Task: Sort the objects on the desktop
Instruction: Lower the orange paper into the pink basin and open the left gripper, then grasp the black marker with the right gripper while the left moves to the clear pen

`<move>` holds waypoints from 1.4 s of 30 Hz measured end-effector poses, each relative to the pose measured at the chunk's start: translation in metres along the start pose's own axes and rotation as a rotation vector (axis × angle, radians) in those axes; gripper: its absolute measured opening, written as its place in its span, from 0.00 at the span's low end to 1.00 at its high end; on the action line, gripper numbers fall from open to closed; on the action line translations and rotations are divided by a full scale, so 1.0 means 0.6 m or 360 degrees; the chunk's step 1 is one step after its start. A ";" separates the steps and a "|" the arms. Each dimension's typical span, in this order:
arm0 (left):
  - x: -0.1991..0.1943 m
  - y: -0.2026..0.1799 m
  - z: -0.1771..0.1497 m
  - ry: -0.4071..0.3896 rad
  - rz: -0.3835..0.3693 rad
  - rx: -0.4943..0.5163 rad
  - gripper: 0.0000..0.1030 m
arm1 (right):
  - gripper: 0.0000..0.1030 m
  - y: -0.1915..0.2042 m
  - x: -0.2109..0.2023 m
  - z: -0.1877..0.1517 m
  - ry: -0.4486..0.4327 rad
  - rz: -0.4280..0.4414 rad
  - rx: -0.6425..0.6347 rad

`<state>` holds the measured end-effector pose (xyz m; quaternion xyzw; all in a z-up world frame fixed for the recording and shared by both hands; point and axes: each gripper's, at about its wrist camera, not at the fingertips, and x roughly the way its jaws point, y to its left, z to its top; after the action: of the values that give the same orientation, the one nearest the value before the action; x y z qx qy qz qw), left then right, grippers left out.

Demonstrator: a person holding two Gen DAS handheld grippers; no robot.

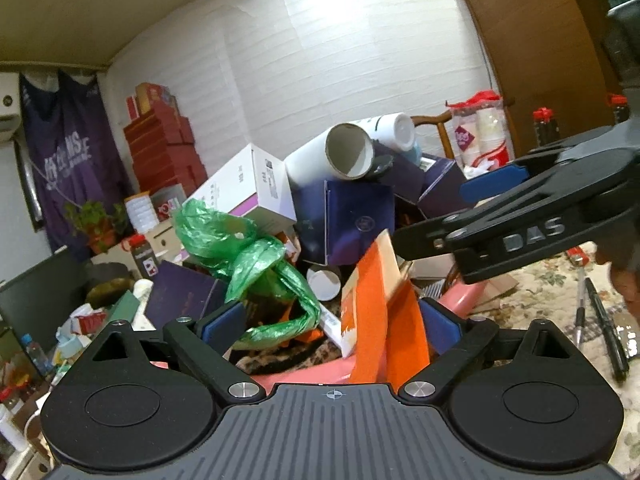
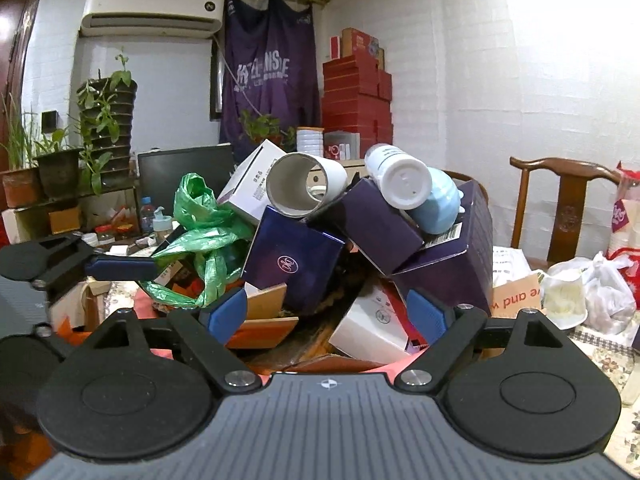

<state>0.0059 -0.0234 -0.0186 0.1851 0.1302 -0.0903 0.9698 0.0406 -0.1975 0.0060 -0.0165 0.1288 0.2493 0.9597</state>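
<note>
My left gripper (image 1: 332, 326) and right gripper (image 2: 324, 312) both stand spread with nothing pinched, facing a heap in a pink tub (image 1: 304, 378). The heap holds a green bag (image 1: 256, 256), a dark blue box (image 2: 292, 260), a white tube (image 2: 304, 184), a white bottle (image 2: 400, 180) and orange card (image 1: 384, 304), all leaning on one another. I judge the sorting barely begun, since almost everything is jumbled together. Two pens (image 1: 600, 320) lie apart on the flowered tablecloth (image 1: 560, 300). Around me are white walls, stacked red boxes (image 2: 356, 96), a wooden chair (image 2: 568, 200), an air conditioner (image 2: 152, 4) and potted plants (image 2: 56, 152).
</note>
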 end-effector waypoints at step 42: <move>-0.032 0.034 -0.040 0.0032 0.0078 -0.0110 0.98 | 0.91 0.052 0.060 -0.019 0.0186 -0.0260 -0.0290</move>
<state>-0.0132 0.0066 -0.0278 0.1557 0.1383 -0.0600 0.9762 0.0531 -0.1544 -0.0133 -0.1285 0.1595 0.1796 0.9622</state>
